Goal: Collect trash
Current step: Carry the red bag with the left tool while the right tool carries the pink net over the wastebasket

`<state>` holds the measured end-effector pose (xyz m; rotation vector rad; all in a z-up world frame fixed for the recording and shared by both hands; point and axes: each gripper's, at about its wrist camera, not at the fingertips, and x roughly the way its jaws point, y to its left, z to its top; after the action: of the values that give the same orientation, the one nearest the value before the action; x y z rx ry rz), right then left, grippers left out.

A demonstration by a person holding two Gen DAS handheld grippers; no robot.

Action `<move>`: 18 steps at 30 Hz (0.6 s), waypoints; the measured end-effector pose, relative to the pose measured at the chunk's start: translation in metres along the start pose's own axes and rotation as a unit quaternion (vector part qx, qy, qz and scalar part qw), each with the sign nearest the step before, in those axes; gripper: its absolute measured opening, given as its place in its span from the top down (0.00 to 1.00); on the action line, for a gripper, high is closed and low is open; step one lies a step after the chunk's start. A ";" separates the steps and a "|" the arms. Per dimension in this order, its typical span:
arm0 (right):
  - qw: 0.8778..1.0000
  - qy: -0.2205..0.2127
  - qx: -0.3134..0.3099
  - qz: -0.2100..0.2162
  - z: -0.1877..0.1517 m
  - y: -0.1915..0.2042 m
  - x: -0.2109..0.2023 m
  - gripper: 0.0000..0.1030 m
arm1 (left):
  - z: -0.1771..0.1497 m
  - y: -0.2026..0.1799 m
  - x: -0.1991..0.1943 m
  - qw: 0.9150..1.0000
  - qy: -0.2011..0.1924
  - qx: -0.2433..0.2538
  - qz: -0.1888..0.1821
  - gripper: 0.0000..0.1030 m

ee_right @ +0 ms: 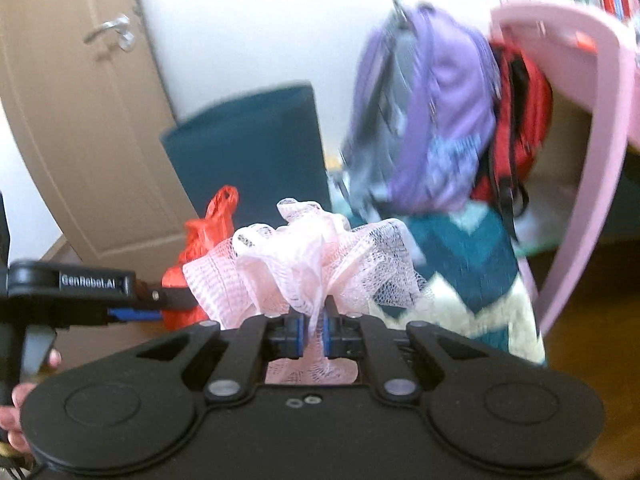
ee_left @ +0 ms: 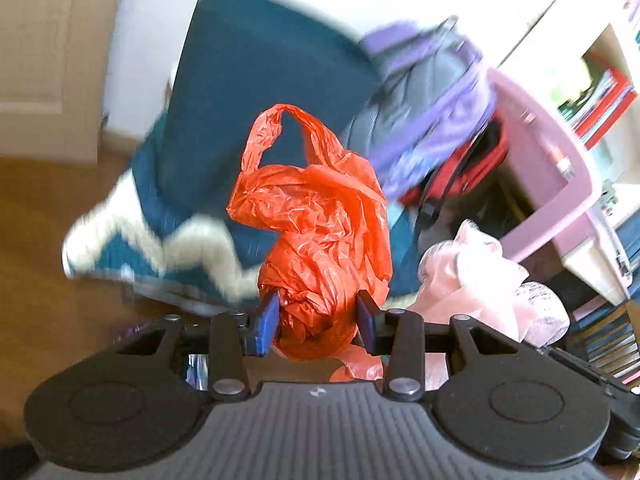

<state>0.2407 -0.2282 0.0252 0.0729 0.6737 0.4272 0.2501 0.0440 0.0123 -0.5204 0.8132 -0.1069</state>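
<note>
Grip status, left gripper (ee_left: 318,316): my blue pads (ee_left: 267,322) were clamped on the crumpled lower part of the orange plastic bag (ee_left: 320,216), one pad on each side; the bag's loop handle stood up above the jaws. Grip status, right gripper (ee_right: 314,334): my jaws were pressed nearly together, pinching a thin gather of the pink mesh netting (ee_right: 304,256), which fanned out above the pads and hung below them. In the right wrist view my left gripper sat at the left with the orange bag just beside the netting; my hand (ee_right: 16,412) showed at the lower left edge. Background, blurred: a teal and cream zigzag blanket (ee_left: 168,248), a purple backpack (ee_right: 432,112) with a red bag (ee_right: 520,128) behind it, a pink frame (ee_right: 608,128), a beige door (ee_right: 80,120).
</note>
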 end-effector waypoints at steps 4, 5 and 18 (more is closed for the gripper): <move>0.999 -0.035 -0.022 0.003 0.032 0.015 -0.010 0.93 | 0.037 -0.015 -0.031 0.998 -0.050 0.030 0.008 0.61; 0.999 -0.043 -0.027 0.004 0.040 0.018 -0.011 0.93 | 0.046 -0.018 -0.037 0.998 -0.060 0.032 0.011 0.61; 0.990 -0.124 -0.071 0.004 0.139 0.067 0.007 0.93 | 0.161 -0.044 -0.071 0.987 -0.131 0.071 0.057 0.61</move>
<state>0.3074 -0.1542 0.1435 -0.0076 0.3977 0.4636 0.3210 0.0907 0.1726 -0.3436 0.5712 0.0103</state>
